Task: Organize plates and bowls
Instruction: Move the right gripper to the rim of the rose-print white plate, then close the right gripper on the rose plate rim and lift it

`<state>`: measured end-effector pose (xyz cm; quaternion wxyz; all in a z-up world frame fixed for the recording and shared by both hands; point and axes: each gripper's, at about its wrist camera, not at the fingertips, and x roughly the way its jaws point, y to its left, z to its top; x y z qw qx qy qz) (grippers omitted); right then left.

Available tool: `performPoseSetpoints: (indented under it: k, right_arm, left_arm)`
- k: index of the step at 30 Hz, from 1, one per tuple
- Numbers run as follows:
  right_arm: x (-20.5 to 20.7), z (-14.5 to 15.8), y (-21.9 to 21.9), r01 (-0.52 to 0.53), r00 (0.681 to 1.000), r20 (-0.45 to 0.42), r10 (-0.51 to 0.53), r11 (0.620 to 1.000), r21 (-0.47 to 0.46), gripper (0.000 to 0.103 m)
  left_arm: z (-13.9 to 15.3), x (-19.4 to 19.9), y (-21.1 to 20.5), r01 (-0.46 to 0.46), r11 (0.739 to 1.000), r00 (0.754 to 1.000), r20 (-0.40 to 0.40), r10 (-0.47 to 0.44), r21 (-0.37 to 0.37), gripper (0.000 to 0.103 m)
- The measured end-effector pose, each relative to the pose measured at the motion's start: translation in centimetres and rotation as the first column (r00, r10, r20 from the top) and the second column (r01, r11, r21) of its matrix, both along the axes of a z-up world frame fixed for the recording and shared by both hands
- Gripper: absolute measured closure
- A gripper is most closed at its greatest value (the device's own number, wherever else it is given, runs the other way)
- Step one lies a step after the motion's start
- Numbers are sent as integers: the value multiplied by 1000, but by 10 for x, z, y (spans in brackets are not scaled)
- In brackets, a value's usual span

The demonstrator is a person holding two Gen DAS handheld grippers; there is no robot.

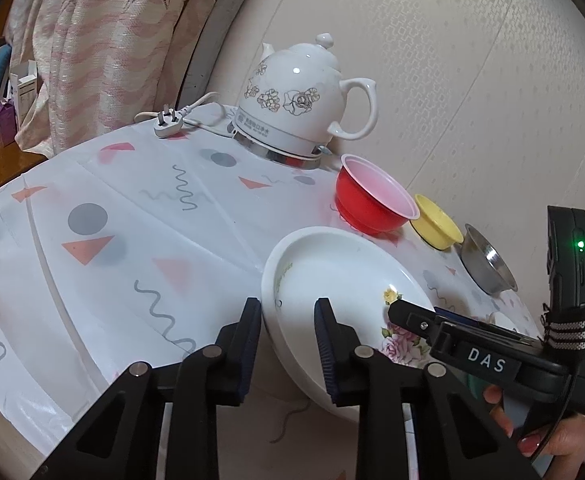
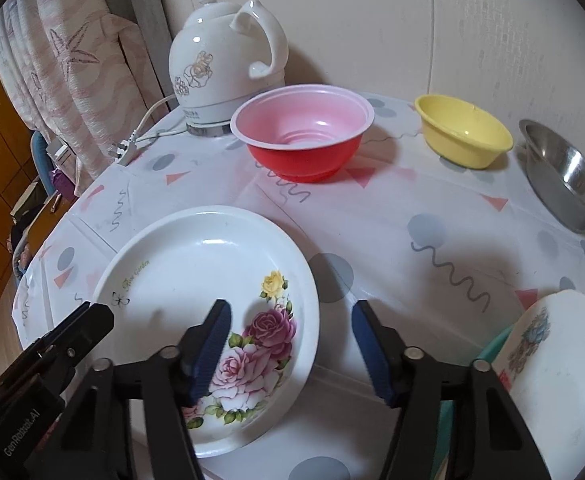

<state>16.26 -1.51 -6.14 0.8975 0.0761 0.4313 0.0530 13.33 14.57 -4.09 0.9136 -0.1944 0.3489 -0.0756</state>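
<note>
Right wrist view: rose-printed plate (image 2: 196,280) near table (image 2: 392,216) front edge, empty; red bowl (image 2: 300,140), yellow bowl (image 2: 464,136), steel bowl (image 2: 564,176) behind (all empty). Left gripper (image 1: 288,312) straddling plate rim, right gripper (image 2: 290,316) likewise, fingers apart, angled downward.

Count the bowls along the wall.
3: red bowl beside the kettle, yellow bowl right of it, steel bowl farthest right. Others may sit off-frame.

Soft indoor light, fisheye-warped edges, sharp
</note>
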Motion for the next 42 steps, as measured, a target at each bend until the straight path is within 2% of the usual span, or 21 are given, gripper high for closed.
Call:
performPoseSetpoints:
  k: [5, 10, 14, 18, 22, 28, 29, 30, 31, 34, 37, 39, 42]
  right_arm:
    - [1, -4, 1, -16, 1000, 2, 15, 1000, 25, 62]
    - [1, -5, 6, -31, 999, 13, 31, 999, 17, 66]
    - [-3, 0, -2, -10, 999, 42, 8, 998, 58, 65]
    - [-6, 9, -2, 18, 996, 90, -18, 1000, 1, 45]
    - [3, 3, -6, 41, 998, 42, -42, 999, 30, 46]
    - [7, -4, -1, 2, 1000, 11, -3, 999, 48, 45]
    - [8, -4, 0, -3, 1000, 10, 3, 999, 42, 49]
    - [9, -4, 1, -22, 1000, 13, 21, 998, 54, 62]
    - [9, -4, 2, -33, 999, 15, 33, 997, 63, 69]
    - [6, -5, 0, -44, 999, 15, 43, 993, 107, 74]
    - [5, -6, -1, -58, 998, 15, 57, 987, 147, 74]
    - [5, -6, 3, -62, 998, 22, 60, 991, 119, 74]
    - [3, -4, 7, -62, 997, 50, 59, 996, 62, 84]
  left_arm:
    - [-7, 4, 1, 28, 1000, 999, -33, -28, -3, 78]
    - [-9, 5, 1, 38, 999, 999, -37, -38, -4, 78]
    - [-9, 5, 1, 38, 999, 999, -33, -38, 0, 78]
    - [-10, 6, 0, 44, 999, 999, -25, -44, -12, 82]
    - [-9, 7, -1, 49, 999, 998, -27, -49, -8, 83]
    - [-9, 7, 1, 61, 998, 998, -23, -62, -12, 82]
    - [-9, 8, 2, 66, 998, 998, -22, -66, -15, 82]
    - [-9, 7, 2, 69, 998, 997, -22, -69, -15, 82]
    - [-9, 7, 2, 70, 997, 997, -23, -70, -12, 82]
    - [-8, 4, 6, 69, 998, 997, -24, -69, -6, 83]
    - [-9, 1, 10, 72, 997, 997, -17, -72, -21, 83]
    - [-8, 0, 8, 65, 998, 998, -8, -65, -3, 82]
    - [-7, -3, 5, 63, 997, 998, 11, -64, 46, 83]
